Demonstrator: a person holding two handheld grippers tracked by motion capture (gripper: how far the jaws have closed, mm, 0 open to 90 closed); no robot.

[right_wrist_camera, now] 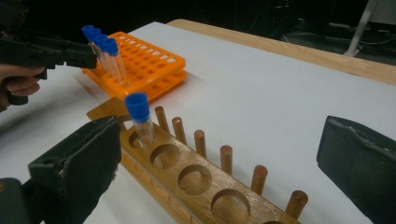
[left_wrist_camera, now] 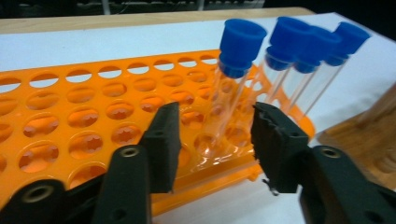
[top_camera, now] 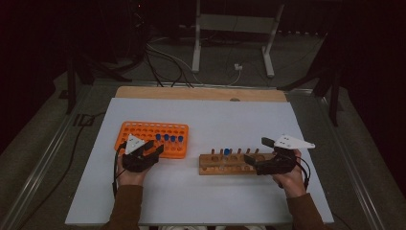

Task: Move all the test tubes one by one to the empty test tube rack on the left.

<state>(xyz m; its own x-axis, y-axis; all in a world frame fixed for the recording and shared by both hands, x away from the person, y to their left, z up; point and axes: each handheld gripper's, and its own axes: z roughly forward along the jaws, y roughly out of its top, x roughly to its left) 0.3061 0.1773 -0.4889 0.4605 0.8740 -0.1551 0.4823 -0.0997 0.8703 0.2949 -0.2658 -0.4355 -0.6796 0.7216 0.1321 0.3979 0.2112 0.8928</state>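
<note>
Tube (left_wrist_camera: 229, 98) with blue cap between left tool (left_wrist_camera: 212, 140) pads, untouched | tool spread | orange rack (left_wrist_camera: 93, 121) just ahead | right tool (right_wrist_camera: 219, 172) spread astride wooden rack (right_wrist_camera: 187, 182)

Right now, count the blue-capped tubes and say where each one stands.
5. Four stand in a row in the orange rack, first tube between the left gripper's open jaws. One tube stands in the wooden rack. None looks hidden.

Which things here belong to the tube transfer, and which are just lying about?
In the job:
- orange rack
- four blue-capped tubes in it
- wooden rack
- single capped tube in the wooden rack
- left claw, open around the nearest tube
- right claw, open

Lying about:
- floor cables
- white stand
</note>
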